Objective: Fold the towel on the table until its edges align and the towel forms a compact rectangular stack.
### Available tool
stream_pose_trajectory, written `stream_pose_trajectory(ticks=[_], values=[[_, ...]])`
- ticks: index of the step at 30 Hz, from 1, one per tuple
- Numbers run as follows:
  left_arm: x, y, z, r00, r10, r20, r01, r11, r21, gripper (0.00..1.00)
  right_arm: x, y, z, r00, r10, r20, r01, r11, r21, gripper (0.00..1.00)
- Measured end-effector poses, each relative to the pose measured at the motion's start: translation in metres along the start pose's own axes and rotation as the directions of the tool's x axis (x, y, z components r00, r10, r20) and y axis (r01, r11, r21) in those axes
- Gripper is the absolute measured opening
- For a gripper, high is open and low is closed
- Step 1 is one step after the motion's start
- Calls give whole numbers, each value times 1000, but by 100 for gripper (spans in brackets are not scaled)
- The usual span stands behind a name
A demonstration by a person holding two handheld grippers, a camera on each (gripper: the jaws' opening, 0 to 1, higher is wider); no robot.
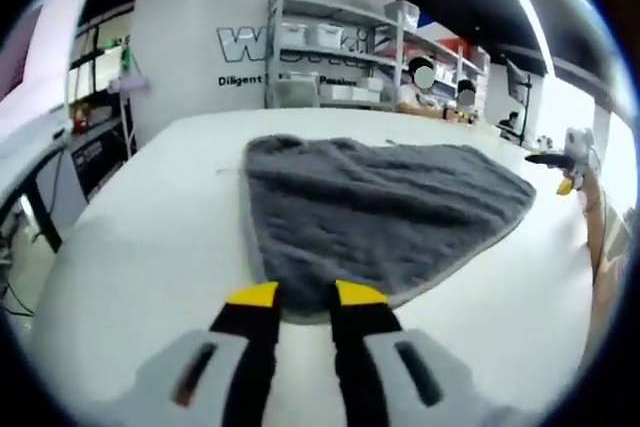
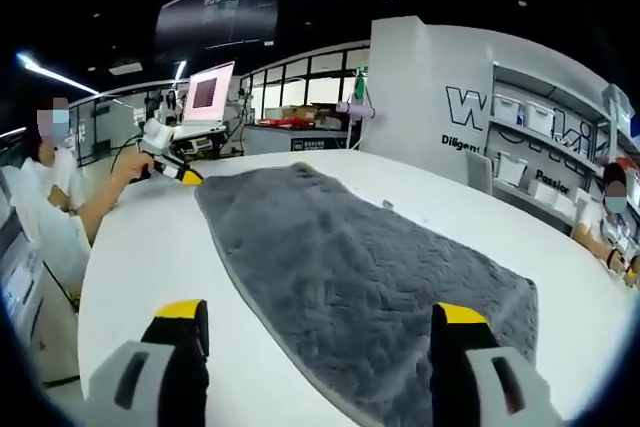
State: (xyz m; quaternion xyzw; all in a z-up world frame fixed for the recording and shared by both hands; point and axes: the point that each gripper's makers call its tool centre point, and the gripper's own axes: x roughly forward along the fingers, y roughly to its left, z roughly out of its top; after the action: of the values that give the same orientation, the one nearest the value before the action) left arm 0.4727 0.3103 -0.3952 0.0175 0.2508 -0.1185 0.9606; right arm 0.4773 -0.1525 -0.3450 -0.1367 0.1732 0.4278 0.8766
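Left gripper view: white worktop [image 1: 140, 247] carries the grey towel [image 1: 380, 207], lying flat-ish as a single layer with a rumpled far-left corner and a pointed right corner, so my read is no fold is done yet. Towel sits mid-worktop, well inside the edges, which leaves room to sweep an edge across.

Right gripper view: same towel [image 2: 340, 277] runs away from the camera along its length, near edge between the jaws. Right tongs [image 2: 320, 332] stand wide apart, straddling the near end, looks like a lineup to pinch that hem. Nothing gripped.

Left tongs [image 1: 305, 297] sit at the near edge with jaws slightly apart, yellow tips just at or over the hem; can't tell if the fabric is actually touched. Not clamped on anything I can see.

Left tongs also show in the right gripper view at the far end of the towel [image 2: 165, 162], held in the person's hand. So one tool per short end, probably set up to lift one end and bring it over onto the other.

Risk: the rumpled corner will misalign edges unless flattened first.
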Motion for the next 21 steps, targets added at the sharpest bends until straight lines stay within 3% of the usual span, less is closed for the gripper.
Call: stream_pose_trajectory(ticks=[4,10,21], values=[[4,7,-10,998,25,-61,-23,999,36,10,0,1,0,1000,1,2,-1,1000,-3,96],[6,6,-11,998,26,-63,-21,997,75,4,0,0,1,1000,3,-1,-3,1000,-9,96],[0,-1,-16,995,27,-95,-15,992,123,1,2,0,-2,1000,0,-11,0,1000,-8,95]])
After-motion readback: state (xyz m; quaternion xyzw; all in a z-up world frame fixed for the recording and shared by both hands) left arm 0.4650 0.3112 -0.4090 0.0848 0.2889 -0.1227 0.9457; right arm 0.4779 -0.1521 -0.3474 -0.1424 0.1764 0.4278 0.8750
